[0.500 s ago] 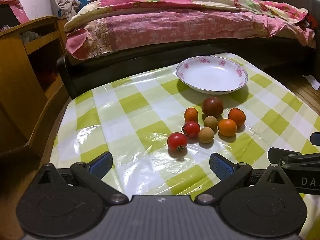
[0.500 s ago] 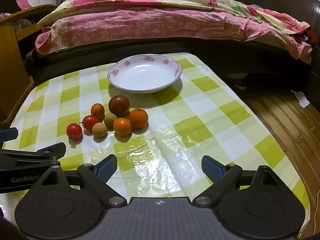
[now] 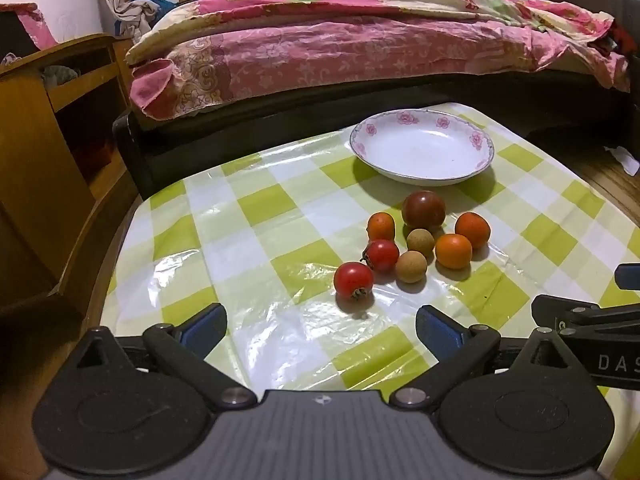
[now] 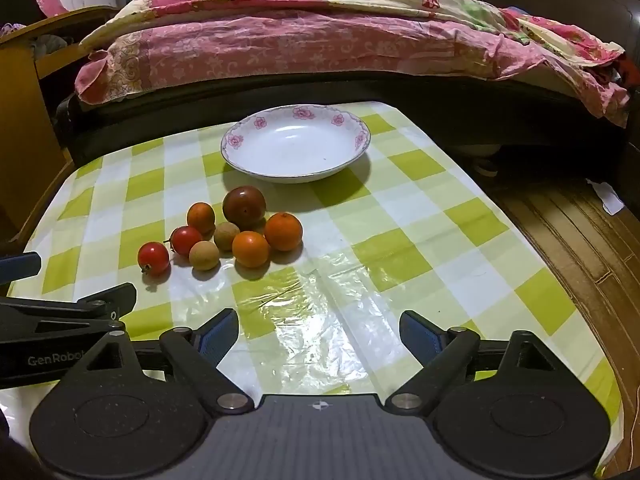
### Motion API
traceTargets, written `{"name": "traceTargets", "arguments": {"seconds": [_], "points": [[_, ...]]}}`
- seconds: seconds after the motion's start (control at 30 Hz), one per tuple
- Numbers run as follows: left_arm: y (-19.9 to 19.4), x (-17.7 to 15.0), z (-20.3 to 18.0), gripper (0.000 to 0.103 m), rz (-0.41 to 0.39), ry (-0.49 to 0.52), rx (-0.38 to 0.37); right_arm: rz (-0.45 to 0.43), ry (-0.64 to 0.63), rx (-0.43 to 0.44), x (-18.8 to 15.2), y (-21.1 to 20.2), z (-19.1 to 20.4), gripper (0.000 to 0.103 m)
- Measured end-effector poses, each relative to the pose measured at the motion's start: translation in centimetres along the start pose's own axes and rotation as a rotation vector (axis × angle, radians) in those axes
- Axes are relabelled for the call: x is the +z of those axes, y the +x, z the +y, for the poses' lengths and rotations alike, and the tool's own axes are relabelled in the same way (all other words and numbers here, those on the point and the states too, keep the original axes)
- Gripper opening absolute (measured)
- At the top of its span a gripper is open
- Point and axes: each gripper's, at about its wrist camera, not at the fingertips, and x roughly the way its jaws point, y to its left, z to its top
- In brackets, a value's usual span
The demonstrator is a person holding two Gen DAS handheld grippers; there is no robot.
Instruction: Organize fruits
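Nothing moved since earlier frame: fruits, plate, both grippers in same places. Left gripper [image 3: 320, 326] low at near edge of bench [image 3: 248, 204], fingers spread wide, empty. Right gripper [image 4: 318, 330] alongside, fingers likewise wide, holding nothing. Fruits [image 3: 412, 240] clustered mid-bench, most touching; red tomato [image 3: 353, 280] nearest left gripper, just apart from cluster. Plate [image 3: 476, 140] beyond cluster, nothing in it. Judgement: no sorting begun; first pick pending, tomato likeliest target.
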Motion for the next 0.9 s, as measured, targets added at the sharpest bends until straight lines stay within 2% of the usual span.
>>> {"name": "traceTargets", "arguments": {"seconds": [0.9], "points": [[0.00, -0.05, 0.00, 0.103, -0.004, 0.006, -0.006, 0.011, 0.000, 0.009, -0.01, 0.10, 0.28, 0.080]]}}
